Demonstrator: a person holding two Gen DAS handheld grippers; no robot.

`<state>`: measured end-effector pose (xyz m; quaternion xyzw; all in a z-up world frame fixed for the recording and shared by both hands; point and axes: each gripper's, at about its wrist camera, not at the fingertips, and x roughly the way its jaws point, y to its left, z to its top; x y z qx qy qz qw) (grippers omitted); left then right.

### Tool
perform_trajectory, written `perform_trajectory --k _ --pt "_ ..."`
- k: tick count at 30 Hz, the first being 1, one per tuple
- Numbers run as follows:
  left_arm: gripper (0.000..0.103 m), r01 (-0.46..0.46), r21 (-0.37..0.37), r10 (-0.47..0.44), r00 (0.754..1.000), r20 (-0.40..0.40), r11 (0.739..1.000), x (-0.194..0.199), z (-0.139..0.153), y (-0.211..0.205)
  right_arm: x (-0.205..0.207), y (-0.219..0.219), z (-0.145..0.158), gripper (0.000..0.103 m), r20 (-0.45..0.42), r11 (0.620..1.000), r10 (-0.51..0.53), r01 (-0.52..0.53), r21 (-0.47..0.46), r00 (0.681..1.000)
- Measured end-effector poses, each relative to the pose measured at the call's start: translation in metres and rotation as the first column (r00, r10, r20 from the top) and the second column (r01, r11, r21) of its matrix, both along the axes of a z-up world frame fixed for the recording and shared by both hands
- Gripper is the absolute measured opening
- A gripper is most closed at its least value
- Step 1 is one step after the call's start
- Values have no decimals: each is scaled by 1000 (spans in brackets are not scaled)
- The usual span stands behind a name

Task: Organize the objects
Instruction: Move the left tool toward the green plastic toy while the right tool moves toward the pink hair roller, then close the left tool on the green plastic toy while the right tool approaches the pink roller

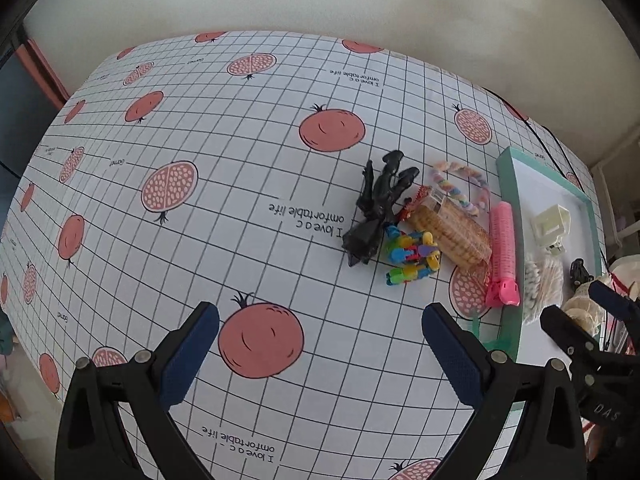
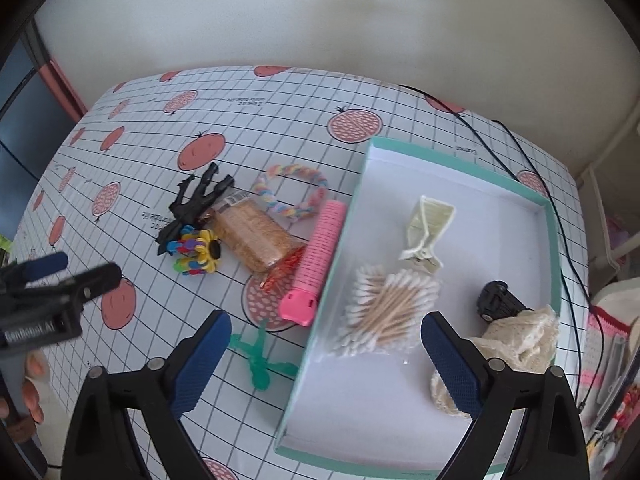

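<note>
While both grippers, left [image 1: 320, 356] and right [image 2: 326, 364], hang spread and empty, the pink hair roller [image 2: 318, 258] lies at eleven o'clock against the teal box [image 2: 320, 320]; light, stiff, best pinched mid-barrel.

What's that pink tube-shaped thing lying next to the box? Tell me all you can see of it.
The pink ridged plastic cylinder looks like a hair roller: a ribbed body ending in a brighter pink clip-like end nearest the camera. It lies flat on the pomegranate-print tablecloth, running along the outer left wall of the teal-rimmed shallow box, apparently touching it. A clear packet of biscuits rests against its other side. Neither gripper touches it.
</note>
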<state>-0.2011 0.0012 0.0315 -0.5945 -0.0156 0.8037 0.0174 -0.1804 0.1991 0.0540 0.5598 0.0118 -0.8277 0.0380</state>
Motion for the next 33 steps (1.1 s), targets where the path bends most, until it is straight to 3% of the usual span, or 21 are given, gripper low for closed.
perform_trajectory --k 11,19,25,33 --pt "101 59 34 -61 994 86 998 14 -39 66 7 36 5 97 -14 996 -85 85 -20 996" --pt "101 90 22 -92 992 84 996 16 -52 104 7 48 1 97 -3 993 -109 108 -53 994" --pt "101 190 -87 -183 980 77 978 21 -58 126 9 51 3 97 -6 991 -113 113 -71 994" --pt "101 207 -108 -203 978 41 972 23 -65 139 9 51 0 97 5 990 -117 117 -84 993"
